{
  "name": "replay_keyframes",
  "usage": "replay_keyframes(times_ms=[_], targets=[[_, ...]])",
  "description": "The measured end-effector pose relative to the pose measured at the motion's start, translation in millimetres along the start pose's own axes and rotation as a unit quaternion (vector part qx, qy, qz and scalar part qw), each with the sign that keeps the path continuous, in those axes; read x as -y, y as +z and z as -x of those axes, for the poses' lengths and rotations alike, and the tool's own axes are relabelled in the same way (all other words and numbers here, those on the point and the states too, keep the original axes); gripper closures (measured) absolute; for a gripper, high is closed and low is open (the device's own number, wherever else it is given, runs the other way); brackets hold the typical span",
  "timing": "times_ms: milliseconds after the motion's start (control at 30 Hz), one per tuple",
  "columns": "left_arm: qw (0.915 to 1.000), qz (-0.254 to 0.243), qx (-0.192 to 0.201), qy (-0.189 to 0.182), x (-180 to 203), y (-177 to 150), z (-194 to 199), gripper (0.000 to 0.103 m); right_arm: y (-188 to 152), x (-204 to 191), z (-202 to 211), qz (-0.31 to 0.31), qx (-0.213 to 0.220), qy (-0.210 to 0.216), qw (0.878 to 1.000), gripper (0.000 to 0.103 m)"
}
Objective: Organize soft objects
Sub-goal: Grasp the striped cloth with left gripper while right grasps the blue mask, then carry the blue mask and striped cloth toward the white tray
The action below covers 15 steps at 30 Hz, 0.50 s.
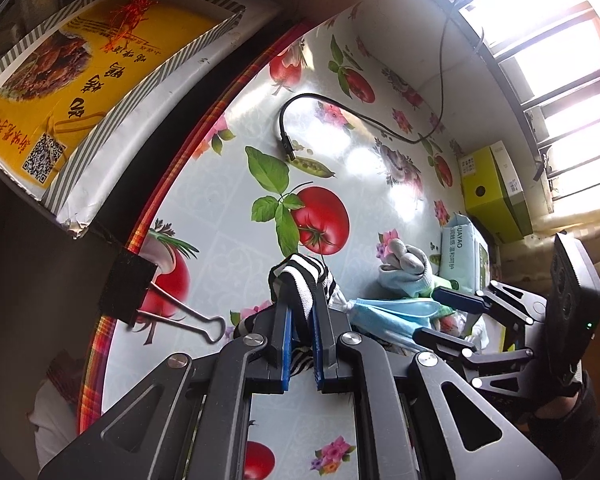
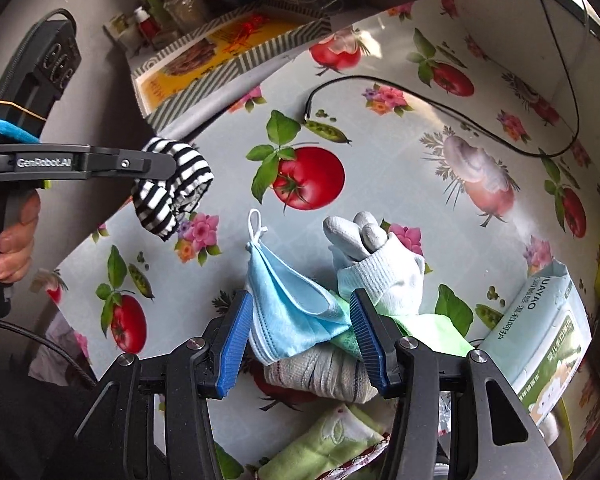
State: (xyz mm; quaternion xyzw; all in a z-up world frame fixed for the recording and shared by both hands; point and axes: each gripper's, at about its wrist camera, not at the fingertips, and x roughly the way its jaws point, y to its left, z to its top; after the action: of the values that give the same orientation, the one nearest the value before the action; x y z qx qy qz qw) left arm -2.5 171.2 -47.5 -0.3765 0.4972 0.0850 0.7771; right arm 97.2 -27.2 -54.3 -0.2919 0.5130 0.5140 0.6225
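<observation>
My left gripper is shut on a black-and-white striped sock and holds it above the table; in the right wrist view the sock hangs from that gripper at the left. My right gripper is open, its blue pads either side of a light blue face mask on a pile of soft things. A grey-fingered work glove lies just beyond, with a green cloth and a grey knit sock under the mask. In the left view the mask sits at the right gripper's fingertips.
The table has a tomato-print oilcloth. A black USB cable lies across it. A binder clip grips the left edge. A yellow printed box stands off the left edge. A tissue pack and a yellow-green carton are at the right. A green embroidered cloth lies near.
</observation>
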Motion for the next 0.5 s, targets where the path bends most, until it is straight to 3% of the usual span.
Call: replay_keyframes(times_ms=[67,200,267,500], targets=[[1.0000,-0.001,-0.003,0.000,1,-1,-2,0.095,-1,-1,-6,0.006,-0.008,0.000,1.000,0.054],[1.0000,0.000,-0.009,-0.001,1,-2,-6,0.095,-3,-3,-7,0.010,-0.008,-0.005,1.000,0.090],[0.9999,-0.001,-0.010,-0.002,3,-2,-7,0.095,-4,-2,-2,0.006,-0.003,-0.004,1.000,0.098],[0.9998,-0.016,-0.008,-0.006,17,1,-5,0.095,-8,2,14,-0.015,0.016,-0.003,1.000,0.101]])
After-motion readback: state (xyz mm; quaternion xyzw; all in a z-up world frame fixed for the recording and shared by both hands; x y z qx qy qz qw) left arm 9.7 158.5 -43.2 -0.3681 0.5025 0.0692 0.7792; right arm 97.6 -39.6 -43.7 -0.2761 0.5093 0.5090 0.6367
